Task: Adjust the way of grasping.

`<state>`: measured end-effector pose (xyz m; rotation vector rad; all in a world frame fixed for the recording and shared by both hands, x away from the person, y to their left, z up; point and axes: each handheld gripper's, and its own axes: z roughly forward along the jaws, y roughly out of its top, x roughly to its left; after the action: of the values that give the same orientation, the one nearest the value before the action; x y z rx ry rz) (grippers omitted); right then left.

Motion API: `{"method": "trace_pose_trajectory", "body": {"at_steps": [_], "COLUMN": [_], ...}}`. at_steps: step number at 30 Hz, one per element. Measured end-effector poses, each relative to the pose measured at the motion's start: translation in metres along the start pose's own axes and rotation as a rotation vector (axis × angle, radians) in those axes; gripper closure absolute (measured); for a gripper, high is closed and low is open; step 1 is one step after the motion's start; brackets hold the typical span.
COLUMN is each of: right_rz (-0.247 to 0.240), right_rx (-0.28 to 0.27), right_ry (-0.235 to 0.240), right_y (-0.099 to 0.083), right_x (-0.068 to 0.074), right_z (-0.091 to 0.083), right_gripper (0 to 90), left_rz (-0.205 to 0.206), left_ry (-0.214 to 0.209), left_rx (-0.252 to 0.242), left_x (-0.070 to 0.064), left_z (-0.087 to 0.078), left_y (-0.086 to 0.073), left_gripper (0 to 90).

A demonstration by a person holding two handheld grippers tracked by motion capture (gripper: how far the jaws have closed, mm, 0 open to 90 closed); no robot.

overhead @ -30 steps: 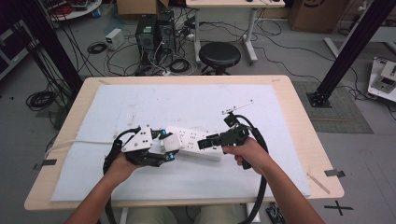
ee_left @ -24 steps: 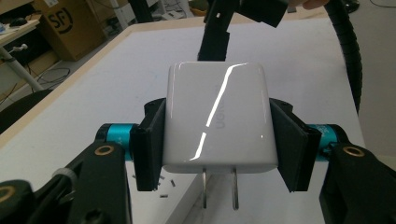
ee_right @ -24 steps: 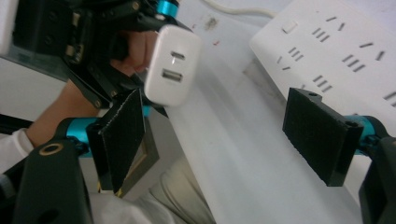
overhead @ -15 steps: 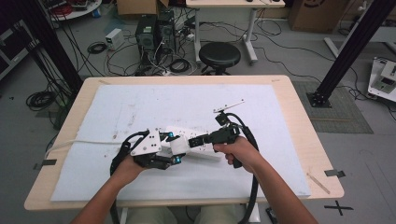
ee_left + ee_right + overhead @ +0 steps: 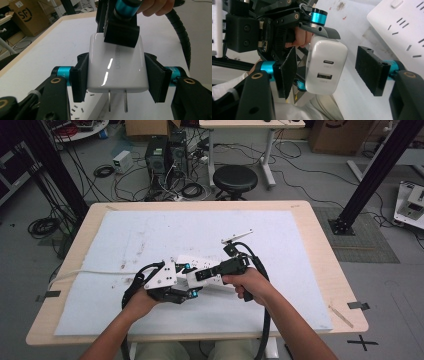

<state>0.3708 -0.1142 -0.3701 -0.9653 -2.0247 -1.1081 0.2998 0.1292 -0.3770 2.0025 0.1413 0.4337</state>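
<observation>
I have the white charger (image 5: pixel 117 65) clamped across its flat sides in my left tongs (image 5: pixel 117 75), held just above the desk (image 5: pixel 310 240) near the front-centre of the white mat. Its two metal prongs (image 5: pixel 117 100) point down toward the white power strip (image 5: pixel 402 27), which lies on the mat just beside and beneath both tools. From the high view the strip (image 5: pixel 200 266) sits between my two hands, half covered by them.

My right tongs (image 5: pixel 329 72) stand wide around the port end of the charger (image 5: pixel 325 67) — one pad looks very near or touching its side, the other is well apart, so they grip nothing.

My guess is that I am about to seat the plug in the strip, or pass it from one hand to the other. The risks as I judge them:

- The charger is glossy and I hold it by two pads only; if I loosen the left before the right has closed, it may drop onto the strip.
- If the right closes off-centre, it could twist the body and tilt the prongs out of line with the slots.
- Pushing down with tilted prongs may shove the strip along the mat instead of entering — nothing pins it.
- The cables (image 5: pixel 260 320) trail close to my forearms and could snag.
</observation>
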Motion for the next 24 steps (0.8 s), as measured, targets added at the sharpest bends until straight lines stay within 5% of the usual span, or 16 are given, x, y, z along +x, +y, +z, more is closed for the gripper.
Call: {"method": "trace_pose_trajectory", "body": {"at_steps": [13,19,22,24], "right_rz": [0.027,0.052,0.047,0.037], "right_rx": [0.025,0.027,0.022,0.016], "right_ry": [0.052,0.060,0.045,0.025], "right_y": [0.0000,-0.0004,-0.0006,-0.0015], "right_x": [-0.0047,-0.0068,-0.0067,-0.0072], "right_z": [0.0073,0.0068,0.0063,0.0050], "right_gripper": [58.3,60.8,62.2,62.4], "left_rz": [0.037,0.057,-0.012,-0.048], "left_ry": [-0.014,-0.004,-0.007,0.002], "left_rx": [0.003,0.011,0.004,0.016], "left_x": [-0.0043,-0.0058,-0.0046,-0.0028], "left_z": [0.0035,0.0041,0.0054,0.0049], "left_y": [0.0009,0.0013,0.0001,-0.0016], "left_gripper": [42.5,42.4,40.3,29.4]}}
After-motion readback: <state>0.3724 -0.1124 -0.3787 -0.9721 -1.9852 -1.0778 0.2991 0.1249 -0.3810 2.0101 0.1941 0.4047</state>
